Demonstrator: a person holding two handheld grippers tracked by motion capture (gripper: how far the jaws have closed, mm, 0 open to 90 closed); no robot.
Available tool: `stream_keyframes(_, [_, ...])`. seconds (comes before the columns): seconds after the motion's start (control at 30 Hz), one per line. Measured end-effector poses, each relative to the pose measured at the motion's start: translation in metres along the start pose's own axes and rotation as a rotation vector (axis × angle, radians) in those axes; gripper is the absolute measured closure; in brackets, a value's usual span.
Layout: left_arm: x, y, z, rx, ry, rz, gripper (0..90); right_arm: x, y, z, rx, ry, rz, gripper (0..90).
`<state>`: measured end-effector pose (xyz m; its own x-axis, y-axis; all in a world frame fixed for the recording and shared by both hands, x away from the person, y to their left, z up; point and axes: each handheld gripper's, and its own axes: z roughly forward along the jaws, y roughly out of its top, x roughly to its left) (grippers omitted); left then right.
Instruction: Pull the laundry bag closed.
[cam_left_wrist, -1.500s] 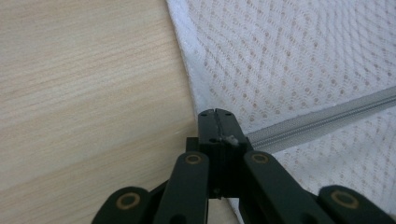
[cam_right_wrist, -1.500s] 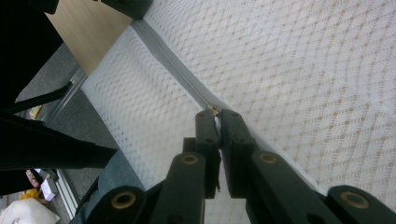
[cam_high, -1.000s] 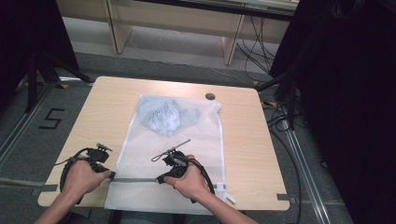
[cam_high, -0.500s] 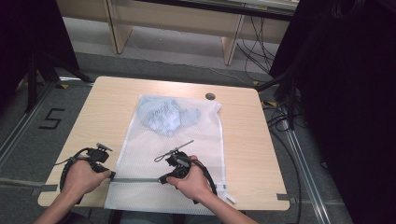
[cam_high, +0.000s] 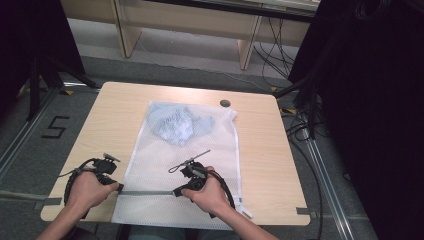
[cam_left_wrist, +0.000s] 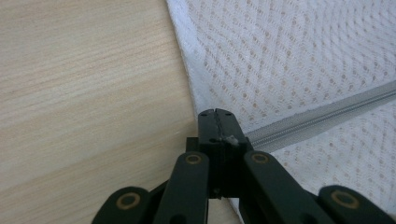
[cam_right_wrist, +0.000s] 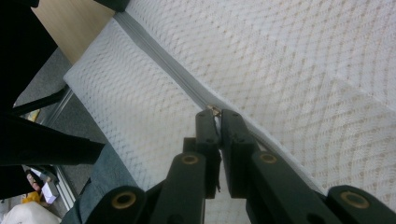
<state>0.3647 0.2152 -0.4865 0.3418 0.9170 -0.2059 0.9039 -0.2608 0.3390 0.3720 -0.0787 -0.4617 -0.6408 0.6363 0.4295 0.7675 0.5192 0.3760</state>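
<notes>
Our left claw sits at the left edge of the white mesh laundry bag, and in the left gripper view we see its two black jaws pressed together on the end of the grey zipper, a bit of pale fabric caught between them right at the bag's hemmed border. To its left lies bare light wood of the surface; to its right the zipper tape runs off across the mesh. In the high view our left hand wraps the claw near the front left corner of the surface, a black cable looping from it. Moving right, the zipper stretches as a straight grey line across the near end of the bag, between the two claws. Our right claw meets the zipper near the bag's middle; in the right gripper view its jaws stand nearly together, pinching the small metal zipper pull on the tape, with the mesh spread all round and the bag's near edge hanging over the front of the surface above the grey floor. Our right hand holds this claw over the bag, its cable curling to the right. Farther from us, inside the far end of the bag, lies a crumpled pale blue garment, well apart from both claws. Beyond the bag's right corner a small round grommet is set into the surface.
</notes>
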Motion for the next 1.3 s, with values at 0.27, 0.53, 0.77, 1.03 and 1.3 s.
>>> stream_keyframes(0.27, [0.0,0.0,0.0,-0.001,0.001,0.0,89.9,-0.005,-0.003,-0.002,0.003,-0.028,-0.007,87.1])
stream_keyframes(0.53, [0.0,0.0,0.0,0.0,0.001,0.001,89.9,-0.008,-0.005,-0.003,0.004,-0.026,-0.006,87.1])
stream_keyframes(0.77, [0.0,0.0,0.0,0.0,0.001,0.0,89.9,-0.007,-0.006,-0.005,-0.018,-0.039,0.01,87.1])
stream_keyframes(1.03, [0.0,0.0,0.0,0.001,0.001,0.001,89.9,-0.009,-0.007,-0.007,-0.014,-0.013,0.02,87.1])
stream_keyframes(1.3, [-0.001,0.0,0.0,0.0,0.002,0.001,89.9,-0.012,-0.009,-0.009,-0.016,-0.021,0.02,87.1])
